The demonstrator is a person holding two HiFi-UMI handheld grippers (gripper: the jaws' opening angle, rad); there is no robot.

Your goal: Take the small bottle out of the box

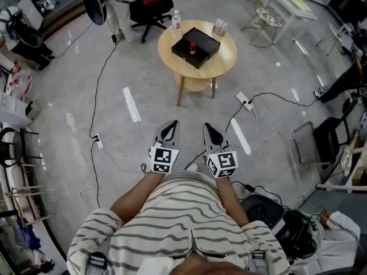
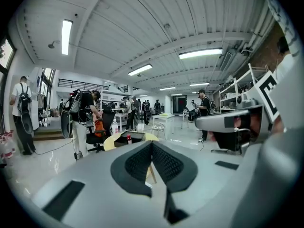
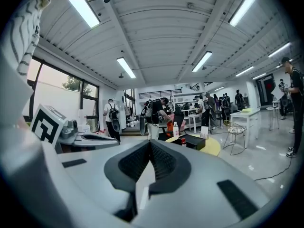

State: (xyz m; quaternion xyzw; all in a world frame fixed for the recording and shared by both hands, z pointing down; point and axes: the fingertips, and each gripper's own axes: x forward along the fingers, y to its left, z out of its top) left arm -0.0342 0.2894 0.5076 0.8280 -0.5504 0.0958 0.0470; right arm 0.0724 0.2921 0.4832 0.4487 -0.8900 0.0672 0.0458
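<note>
Currently both grippers sit low and level, side by side just ahead of the person's striped shirt (image 1: 183, 222) and well apart from the work. Left gripper (image 1: 170, 125): jaws pressed together tip to tip, nothing between them. Right gripper (image 1: 211, 129): jaws likewise closed on each other, empty. The small bottle (image 1: 192, 47), red-capped, stands upright inside the open black box (image 1: 207, 50). The box rests near the middle of a round wooden table (image 1: 225, 61) across the glossy floor ahead. A clear plastic bottle (image 1: 176, 22) stands on the table's far left edge, just beside the box. A white power strip (image 1: 243, 101) with trailing cables lies on the floor between table and grippers.
</note>
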